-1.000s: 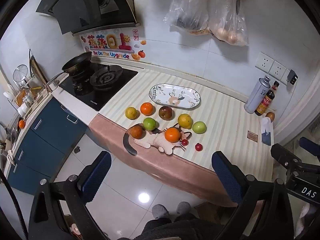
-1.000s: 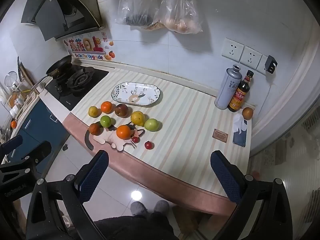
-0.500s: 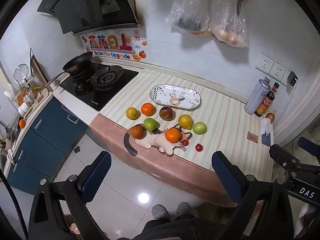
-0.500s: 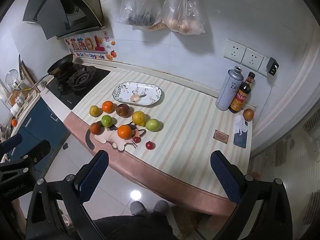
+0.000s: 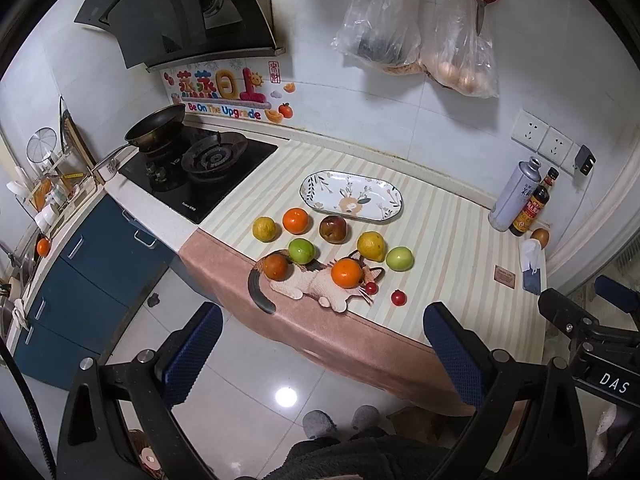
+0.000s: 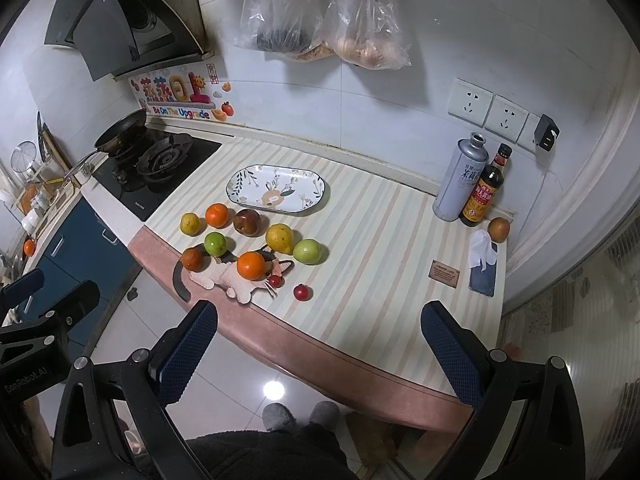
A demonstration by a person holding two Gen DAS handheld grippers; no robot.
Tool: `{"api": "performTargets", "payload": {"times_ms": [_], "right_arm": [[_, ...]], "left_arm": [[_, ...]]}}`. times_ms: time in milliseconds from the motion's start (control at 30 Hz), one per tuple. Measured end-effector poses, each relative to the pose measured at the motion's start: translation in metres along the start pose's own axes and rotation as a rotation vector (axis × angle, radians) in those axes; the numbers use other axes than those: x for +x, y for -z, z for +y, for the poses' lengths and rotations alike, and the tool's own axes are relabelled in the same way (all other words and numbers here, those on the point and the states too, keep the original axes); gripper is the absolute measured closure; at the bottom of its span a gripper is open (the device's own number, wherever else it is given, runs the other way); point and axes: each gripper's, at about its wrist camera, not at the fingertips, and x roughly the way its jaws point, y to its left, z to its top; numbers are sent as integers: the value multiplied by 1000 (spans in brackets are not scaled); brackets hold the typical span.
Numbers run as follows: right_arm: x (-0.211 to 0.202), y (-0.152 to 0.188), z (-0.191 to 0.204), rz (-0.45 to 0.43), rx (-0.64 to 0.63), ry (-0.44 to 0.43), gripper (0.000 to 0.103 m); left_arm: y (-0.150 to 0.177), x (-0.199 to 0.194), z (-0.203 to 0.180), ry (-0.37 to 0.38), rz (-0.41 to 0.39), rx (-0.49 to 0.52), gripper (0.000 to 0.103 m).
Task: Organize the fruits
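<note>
Several fruits lie on the striped counter: an orange (image 5: 346,273) (image 6: 251,266) on a cat-shaped mat (image 5: 316,286), a yellow citrus (image 5: 371,245), green fruits (image 5: 399,258) (image 5: 301,251), a dark red apple (image 5: 333,229), and two small red fruits (image 5: 398,297) (image 6: 301,292). An empty oval floral plate (image 5: 351,196) (image 6: 276,190) sits behind them. My left gripper (image 5: 322,344) and right gripper (image 6: 320,344) are open and empty, held off the counter's front edge above the floor.
A gas hob (image 5: 200,168) with a pan (image 5: 156,128) is at the left. A metal can (image 6: 460,178), a sauce bottle (image 6: 484,192), a brown fruit (image 6: 498,229), a phone with tissue (image 6: 483,266) stand at the right. Bags (image 5: 416,40) hang on the wall.
Both views have shifted slightly, bringing the counter a little closer. Nothing on the counter has moved and both grippers stay open.
</note>
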Motion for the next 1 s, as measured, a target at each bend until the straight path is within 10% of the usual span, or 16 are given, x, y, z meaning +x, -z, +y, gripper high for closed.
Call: {"api": "performTargets", "payload": {"times_ms": [1000], "right_arm": [[4,-9,1,-6,1,-3,0]], "left_arm": [[-13,0,-7,4,1,-3,0]]}}
